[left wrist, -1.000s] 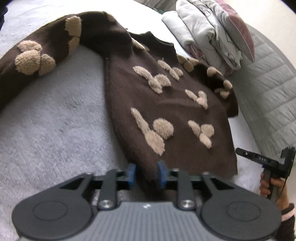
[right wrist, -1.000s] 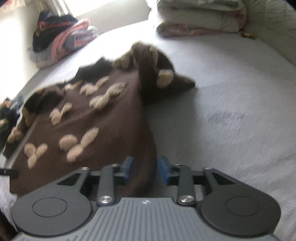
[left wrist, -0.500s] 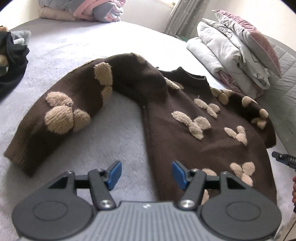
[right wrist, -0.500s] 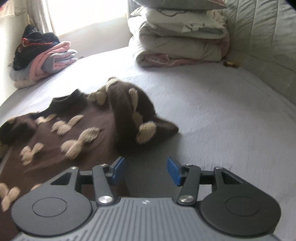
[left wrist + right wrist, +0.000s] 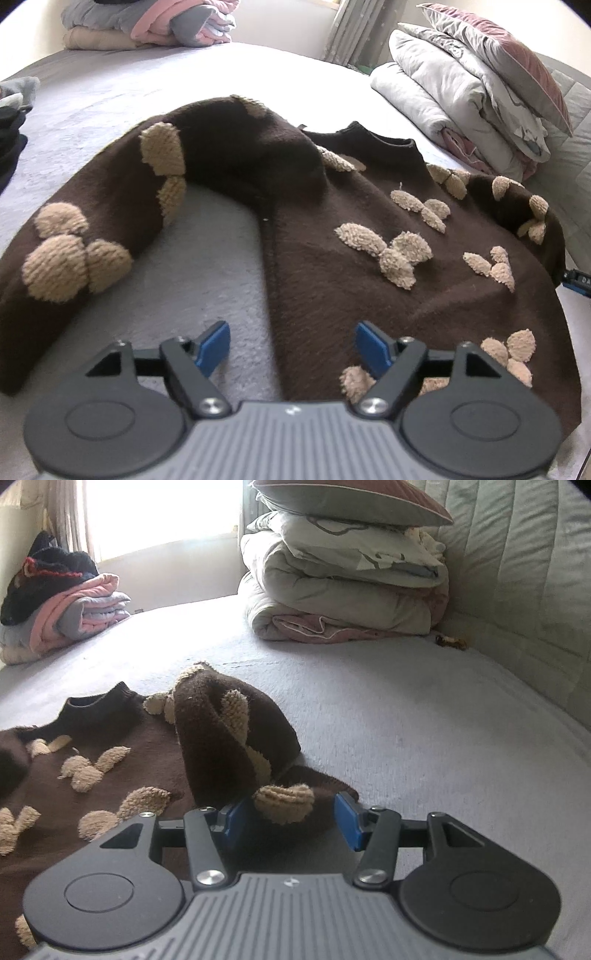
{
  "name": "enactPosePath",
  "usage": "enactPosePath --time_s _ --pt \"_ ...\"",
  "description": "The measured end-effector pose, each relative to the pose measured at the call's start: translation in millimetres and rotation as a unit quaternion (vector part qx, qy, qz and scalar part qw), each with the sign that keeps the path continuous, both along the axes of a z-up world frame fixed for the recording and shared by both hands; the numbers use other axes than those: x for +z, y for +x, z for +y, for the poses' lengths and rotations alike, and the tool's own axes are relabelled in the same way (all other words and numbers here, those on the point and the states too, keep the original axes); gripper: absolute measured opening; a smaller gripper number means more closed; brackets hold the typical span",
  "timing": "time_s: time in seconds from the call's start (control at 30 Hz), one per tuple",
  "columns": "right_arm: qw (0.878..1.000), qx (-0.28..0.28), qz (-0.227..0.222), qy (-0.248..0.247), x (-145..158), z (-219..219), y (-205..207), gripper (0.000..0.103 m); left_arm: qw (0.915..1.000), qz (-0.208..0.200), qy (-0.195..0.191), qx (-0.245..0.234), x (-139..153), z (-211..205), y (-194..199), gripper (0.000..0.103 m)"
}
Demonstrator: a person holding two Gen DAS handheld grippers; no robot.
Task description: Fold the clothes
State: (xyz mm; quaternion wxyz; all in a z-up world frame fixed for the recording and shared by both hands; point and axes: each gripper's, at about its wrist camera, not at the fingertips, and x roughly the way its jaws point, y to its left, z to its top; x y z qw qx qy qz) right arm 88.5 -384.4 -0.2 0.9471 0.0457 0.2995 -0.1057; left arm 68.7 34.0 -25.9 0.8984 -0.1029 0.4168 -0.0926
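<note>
A brown sweater [image 5: 332, 277] with tan fuzzy patches lies front up on the grey bed [image 5: 207, 258]. Its left sleeve [image 5: 110, 221] curves out to the left and lies flat. My left gripper [image 5: 293, 349] hovers over the sweater's left side edge. Its jaws are opening, and the edge lies between the blue pads [image 5: 214, 347] without being pressed. In the right wrist view the right sleeve [image 5: 229, 746] is bunched up on the sweater's [image 5: 92, 775] right side. My right gripper [image 5: 290, 821] stands open, with the sleeve's cuff end between its fingers.
Folded duvets with a pillow on top [image 5: 343, 583] are stacked at the bed's head [image 5: 472, 99], against a quilted headboard [image 5: 517, 572]. A pile of folded clothes [image 5: 55, 602] sits at the far corner [image 5: 147, 26]. Dark clothes [image 5: 11, 122] lie at the left edge.
Both grippers have let go of the sweater's bottom hem, opened, and moved forward over it. The left one now sits by the side edge, the right one at the bunched sleeve.
</note>
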Motion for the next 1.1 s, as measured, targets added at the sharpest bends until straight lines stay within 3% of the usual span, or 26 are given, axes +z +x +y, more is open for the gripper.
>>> enactPosePath --time_s 0.37,0.4,0.47,0.53,0.63,1.1 --pt "0.999 -0.035 -0.005 0.002 -4 -4 11 0.052 0.9999 -0.001 0.011 -0.012 -4 -10 4 0.083" --pt "0.999 -0.037 -0.005 0.004 -4 -5 12 0.049 0.9999 -0.001 0.012 -0.013 -4 -9 3 0.083" --pt "0.999 -0.040 -0.002 0.012 -5 -7 13 0.033 0.9998 -0.001 0.011 -0.014 -4 -9 3 0.083" --pt "0.999 -0.043 0.002 0.024 -5 -9 13 0.024 0.9999 -0.001 0.009 -0.013 -5 -8 3 0.083" --pt "0.998 -0.051 0.001 0.031 -4 -11 12 0.018 0.9999 0.001 0.005 -0.011 -4 -7 3 0.083" --pt "0.989 -0.143 -0.045 -0.010 17 -37 -9 0.014 0.9999 0.001 -0.008 0.007 -3 2 4 0.083"
